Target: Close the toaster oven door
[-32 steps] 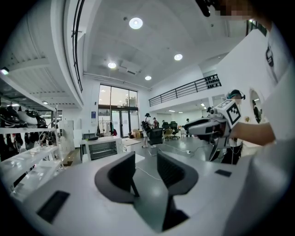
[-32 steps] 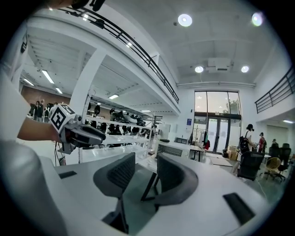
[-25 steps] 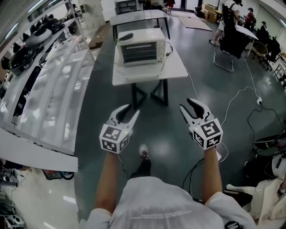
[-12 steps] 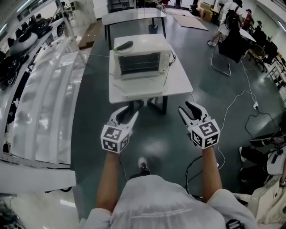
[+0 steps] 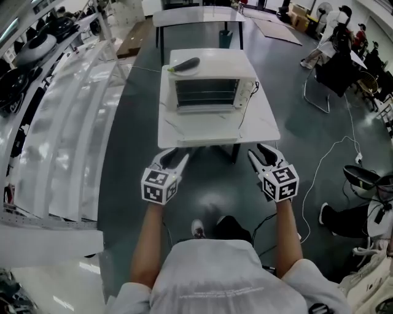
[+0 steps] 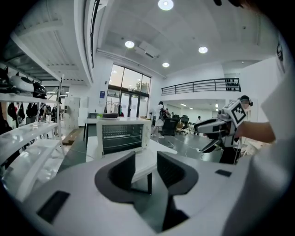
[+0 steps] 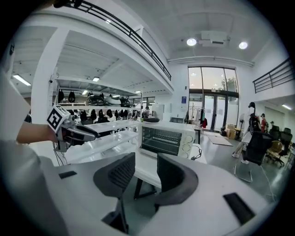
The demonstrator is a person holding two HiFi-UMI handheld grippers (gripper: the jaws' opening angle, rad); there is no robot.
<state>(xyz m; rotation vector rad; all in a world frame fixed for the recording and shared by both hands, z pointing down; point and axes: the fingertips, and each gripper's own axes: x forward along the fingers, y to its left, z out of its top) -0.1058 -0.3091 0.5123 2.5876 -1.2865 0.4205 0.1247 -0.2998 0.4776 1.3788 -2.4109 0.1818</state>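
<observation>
Held the left hand-held gripper [image 5: 177, 157] and the right hand-held gripper [image 5: 261, 153] level and side by side, short of the near edge of the white tabletop [image 5: 261, 127], each with jaws parted and nothing between them. Faced the toaster oven [image 5: 207, 86] square on, set toward the back of that tabletop, racks showing through its front; seemingly with the door [image 5: 202, 124] dropped forward and lying nearly flat, though too faint to swear to. Carried a dark oblong thing [image 5: 184, 63] on its roof, kind unclear. Judged as an approach, with the closing not yet begun: best done by stepping in, slipping one jaw under the door's free front edge, swinging it up about the bottom hinge and pressing until flush, while steadying the casing with the other hand-held gripper against sliding on the smooth top. Elsewhere showed a glossy grey floor [image 5: 123, 153], white shelving [image 5: 61, 122] at the left, a second table [image 5: 196, 15] behind, a trailing cable [image 5: 325, 159], and people [image 5: 341, 37] well apart at the far right.
</observation>
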